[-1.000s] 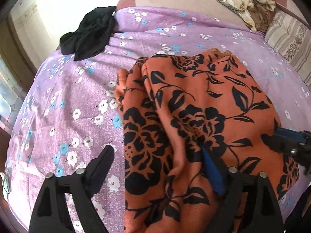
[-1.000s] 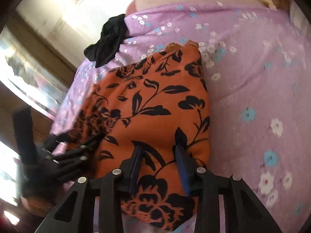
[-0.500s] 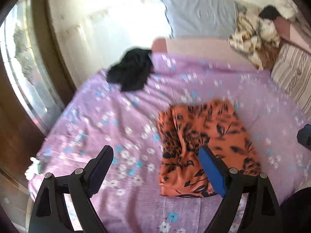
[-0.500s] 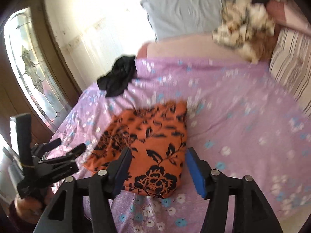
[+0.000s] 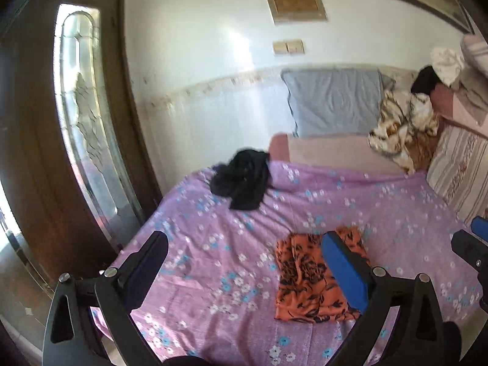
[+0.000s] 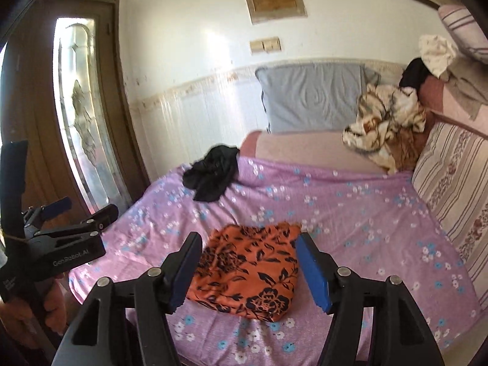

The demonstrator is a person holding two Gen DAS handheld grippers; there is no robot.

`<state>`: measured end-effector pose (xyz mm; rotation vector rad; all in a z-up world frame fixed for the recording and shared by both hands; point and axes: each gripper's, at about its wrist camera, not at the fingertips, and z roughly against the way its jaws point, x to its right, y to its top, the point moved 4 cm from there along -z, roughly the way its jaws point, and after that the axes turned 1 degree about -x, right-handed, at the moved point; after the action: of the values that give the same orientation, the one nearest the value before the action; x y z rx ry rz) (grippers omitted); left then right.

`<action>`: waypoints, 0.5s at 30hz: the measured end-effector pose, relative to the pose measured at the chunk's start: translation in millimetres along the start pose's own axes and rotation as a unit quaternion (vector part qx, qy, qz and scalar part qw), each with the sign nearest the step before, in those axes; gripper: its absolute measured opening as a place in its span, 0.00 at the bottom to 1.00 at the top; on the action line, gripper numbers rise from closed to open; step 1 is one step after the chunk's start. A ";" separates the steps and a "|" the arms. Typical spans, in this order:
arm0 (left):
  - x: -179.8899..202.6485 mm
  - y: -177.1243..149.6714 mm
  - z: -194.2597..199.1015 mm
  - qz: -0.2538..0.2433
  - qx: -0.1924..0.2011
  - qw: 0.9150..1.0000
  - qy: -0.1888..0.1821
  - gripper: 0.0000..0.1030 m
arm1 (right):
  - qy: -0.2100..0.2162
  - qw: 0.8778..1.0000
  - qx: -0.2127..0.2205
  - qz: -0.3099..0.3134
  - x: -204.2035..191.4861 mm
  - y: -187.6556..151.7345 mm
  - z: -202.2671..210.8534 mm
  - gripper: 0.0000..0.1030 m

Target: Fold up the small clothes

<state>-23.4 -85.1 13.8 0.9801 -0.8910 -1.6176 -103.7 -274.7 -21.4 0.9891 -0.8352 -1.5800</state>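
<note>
- Garment, orange with black flower print (image 6: 250, 270): folded into a rough rectangle, flat on the bed near its front edge, about midway along that edge; nothing touches it.
- Right gripper (image 6: 248, 270): raised above the bed, clear of the folded garment; jaws apart with nothing between the blue pads (image 6: 314, 277). The right jaws opened within the last second and have since held their width; the garment seen in the gap lies on the bed beneath.
- Left gripper (image 5: 244, 271): also held above the bed, off toward the front left corner; jaws have just been opening and stand very wide, holding nothing. In the right wrist view it shows at the left margin, with a hand (image 6: 45, 302) wrapped round its handle.
- Bed cover, purple with small white and blue flowers (image 6: 350, 213): spread over the bed, slightly creased.
- Black garment (image 6: 213, 174): crumpled heap at the far left corner of the cover, well apart from the folded piece.
- Grey pillow (image 6: 311, 97): upright against the wall at the far edge.
- Cream and brown cloth (image 6: 384, 122): bundled at the far right corner, beside a striped cushion (image 6: 451, 189) along the right edge.
- Wooden door with glass panel (image 5: 82, 122): beyond the left edge of the bed.
</note>
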 end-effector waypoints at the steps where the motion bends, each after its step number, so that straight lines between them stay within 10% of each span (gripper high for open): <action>1: -2.1 3.9 8.8 0.000 0.010 1.000 0.004 0.98 | 0.002 1.000 0.008 0.001 -2.0 3.4 7.6 0.67; 15: -27.6 34.9 84.8 0.061 0.050 0.995 -0.052 0.98 | -0.015 0.994 0.098 0.043 -44.1 35.4 91.8 0.70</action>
<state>-83.2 -58.8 83.9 0.8975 -1.0923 -1.5431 -167.9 -236.4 56.4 1.0559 -1.0556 -1.4616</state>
